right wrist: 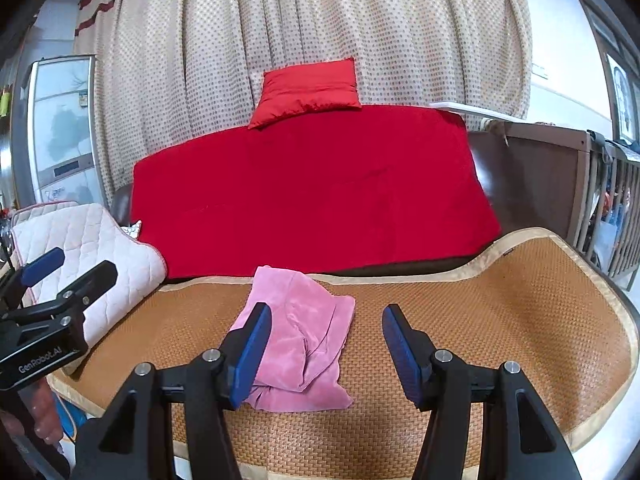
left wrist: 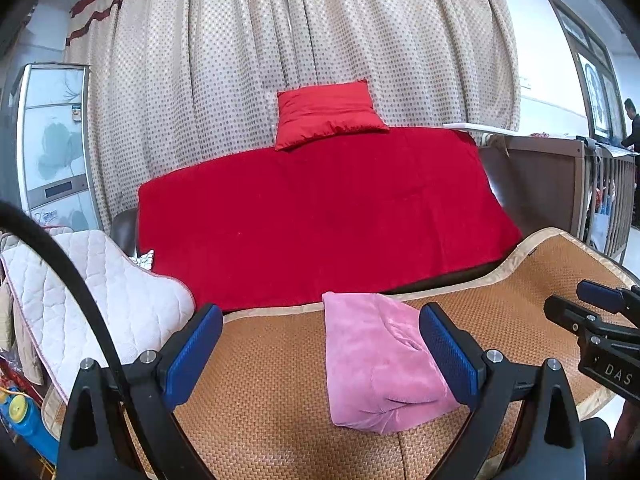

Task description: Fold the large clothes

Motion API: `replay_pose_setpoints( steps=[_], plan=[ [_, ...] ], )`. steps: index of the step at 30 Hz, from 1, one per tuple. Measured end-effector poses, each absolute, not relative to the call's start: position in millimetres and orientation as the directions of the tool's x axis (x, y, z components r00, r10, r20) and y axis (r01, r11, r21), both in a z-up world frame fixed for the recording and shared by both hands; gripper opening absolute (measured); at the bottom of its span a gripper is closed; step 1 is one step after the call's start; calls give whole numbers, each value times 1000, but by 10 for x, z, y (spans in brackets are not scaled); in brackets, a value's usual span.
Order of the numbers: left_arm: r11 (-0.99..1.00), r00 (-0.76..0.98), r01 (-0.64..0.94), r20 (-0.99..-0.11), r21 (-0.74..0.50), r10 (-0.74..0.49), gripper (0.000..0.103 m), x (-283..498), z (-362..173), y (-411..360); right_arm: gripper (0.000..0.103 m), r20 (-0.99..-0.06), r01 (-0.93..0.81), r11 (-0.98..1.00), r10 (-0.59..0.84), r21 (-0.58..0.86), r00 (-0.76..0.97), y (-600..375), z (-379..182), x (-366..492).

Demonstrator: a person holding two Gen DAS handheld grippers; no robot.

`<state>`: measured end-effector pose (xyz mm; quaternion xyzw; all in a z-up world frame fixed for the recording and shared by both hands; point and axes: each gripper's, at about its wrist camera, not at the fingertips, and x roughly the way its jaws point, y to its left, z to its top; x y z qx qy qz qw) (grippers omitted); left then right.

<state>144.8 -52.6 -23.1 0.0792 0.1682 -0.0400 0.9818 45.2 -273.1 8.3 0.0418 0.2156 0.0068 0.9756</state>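
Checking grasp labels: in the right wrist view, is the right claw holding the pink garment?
No: the right claw stands open with nothing between its pads, and the pink garment lies folded on the woven mat.

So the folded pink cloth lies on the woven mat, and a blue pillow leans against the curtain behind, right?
Not quite: the pillow is red, not blue, as the left wrist view shows. The folded pink cloth does lie on the woven mat, with the curtain behind.

folded garment on mat; blanket behind; pillow atop blanket.
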Motion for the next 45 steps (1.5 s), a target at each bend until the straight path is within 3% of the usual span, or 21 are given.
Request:
replay_pose_setpoints(
  steps=[45],
  plan=[
    [992,942,-1,-331,129,44,99,1455,-288,-215,62,-442,-79,993,108,84,890,-2369,46,480]
  ],
)
